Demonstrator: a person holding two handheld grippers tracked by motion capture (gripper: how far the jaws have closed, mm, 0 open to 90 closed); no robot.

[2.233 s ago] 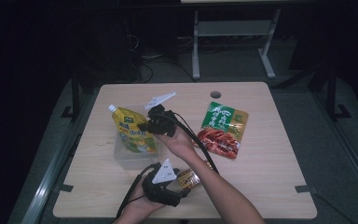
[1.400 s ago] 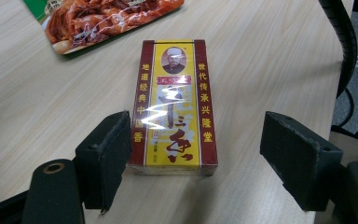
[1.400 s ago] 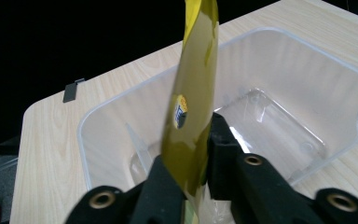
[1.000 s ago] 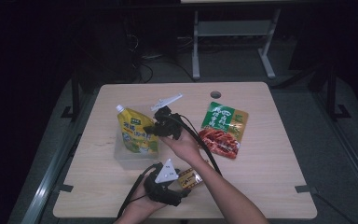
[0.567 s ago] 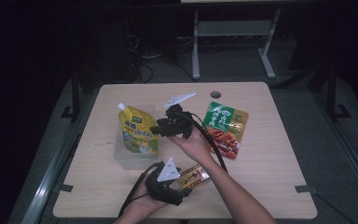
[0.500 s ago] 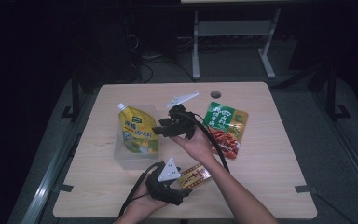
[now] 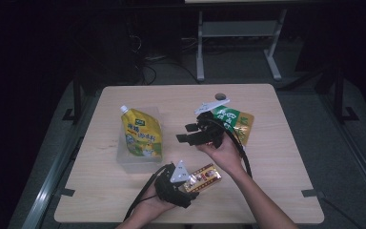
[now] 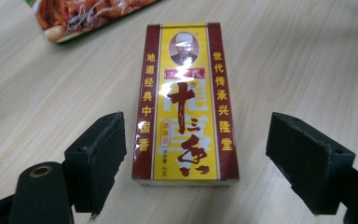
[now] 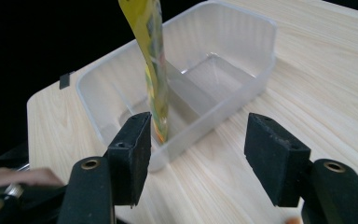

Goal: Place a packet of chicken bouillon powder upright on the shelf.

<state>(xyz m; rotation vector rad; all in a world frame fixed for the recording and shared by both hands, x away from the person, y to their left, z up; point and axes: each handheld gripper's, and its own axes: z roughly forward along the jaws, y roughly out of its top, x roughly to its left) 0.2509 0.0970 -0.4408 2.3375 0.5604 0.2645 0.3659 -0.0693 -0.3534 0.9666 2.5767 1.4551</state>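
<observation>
On the worktop (image 7: 267, 191), left hand-held gripper (image 8: 193, 172): wide, astride the spice box (image 8: 186, 102), untouched;
Right hand-held gripper (image 9: 193, 154): jaws just opening, empty, near the yellow pouch (image 9: 151, 56) in the tub (image 9: 242, 46)

We saw the table (image 7: 267, 200) lit softly from above while its surroundings stayed nearly black; close views were sharp, with glare on the box (image 8: 186, 102).
</observation>
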